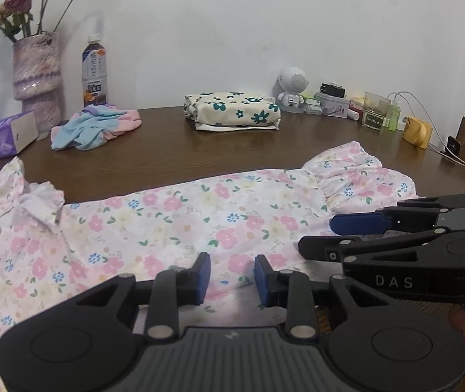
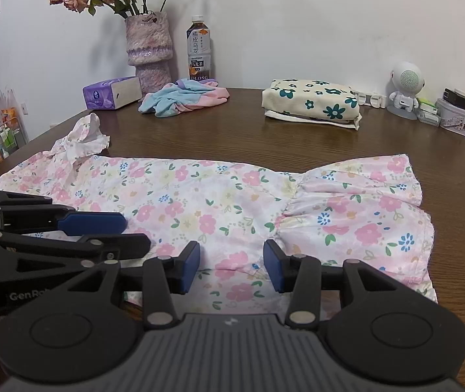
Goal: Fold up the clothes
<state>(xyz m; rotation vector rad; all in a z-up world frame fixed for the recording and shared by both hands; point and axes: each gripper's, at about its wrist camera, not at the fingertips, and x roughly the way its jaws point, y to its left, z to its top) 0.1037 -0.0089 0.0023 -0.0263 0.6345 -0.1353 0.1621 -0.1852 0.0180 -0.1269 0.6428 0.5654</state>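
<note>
A pink floral dress (image 1: 183, 215) lies flat across the brown table (image 1: 200, 150), collar to the left and ruffled skirt (image 2: 356, 209) to the right. My left gripper (image 1: 232, 277) sits low over the dress's near edge, blue pads apart, cloth showing in the gap and neither pad pressing on it. My right gripper (image 2: 231, 268) stands the same way close beside it, a little wider, over the near edge by the waist seam. Each appears in the other's view: the right gripper (image 1: 330, 238) at the right edge, the left gripper (image 2: 128, 233) at the left edge.
At the back of the table lie a folded cream floral stack (image 2: 311, 101), a crumpled blue and pink garment (image 2: 183, 98), a purple tissue box (image 2: 111, 93), a vase of flowers (image 2: 149, 49) and a bottle (image 2: 199, 52). A white speaker figure (image 2: 405, 88) and small containers crowd the back right.
</note>
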